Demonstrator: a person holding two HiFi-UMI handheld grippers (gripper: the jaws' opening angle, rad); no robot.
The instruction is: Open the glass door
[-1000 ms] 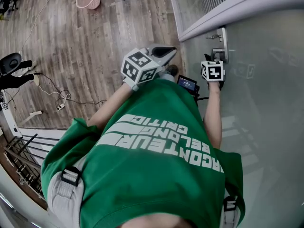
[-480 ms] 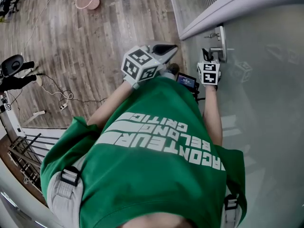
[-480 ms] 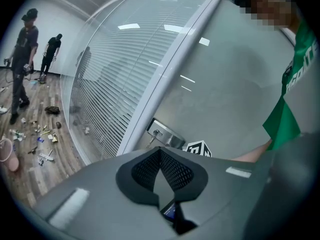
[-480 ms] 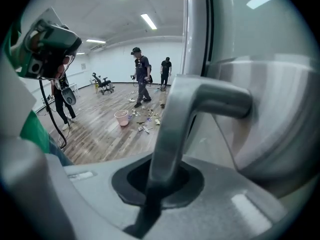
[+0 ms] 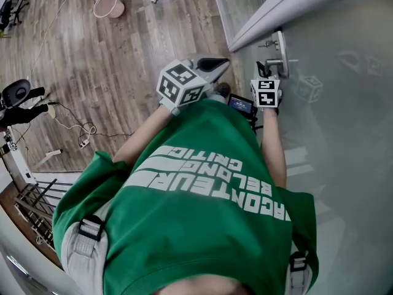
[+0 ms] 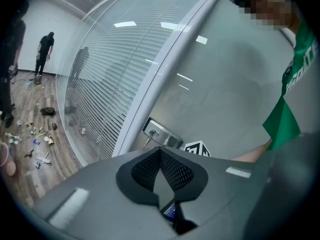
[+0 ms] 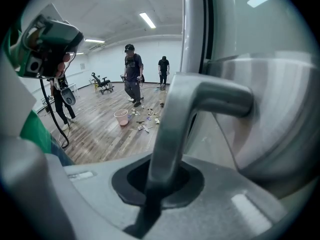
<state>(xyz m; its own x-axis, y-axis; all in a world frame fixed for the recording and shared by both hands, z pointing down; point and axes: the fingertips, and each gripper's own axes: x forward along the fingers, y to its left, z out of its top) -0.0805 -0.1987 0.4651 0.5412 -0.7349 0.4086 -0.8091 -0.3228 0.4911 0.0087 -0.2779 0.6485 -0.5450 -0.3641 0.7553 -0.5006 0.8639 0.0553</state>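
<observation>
Since 1 second ago the right gripper [image 5: 264,72] has tipped further down, clamped on the handle [image 7: 172,129] at the door's [image 5: 344,140] edge. The latch is probably freed, so swinging comes next. The left gripper [image 6: 161,174] is pressed together, empty.

Tipped the right claw [image 5: 263,72] steeper on the door handle [image 5: 276,60], turning its marker cube [image 5: 265,93], and drifted slightly left across the head view with the glass door [image 5: 344,134] and pink bucket [image 5: 108,5].

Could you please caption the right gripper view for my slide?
Right hand-held gripper clamped on the glass door's metal lever handle.
</observation>
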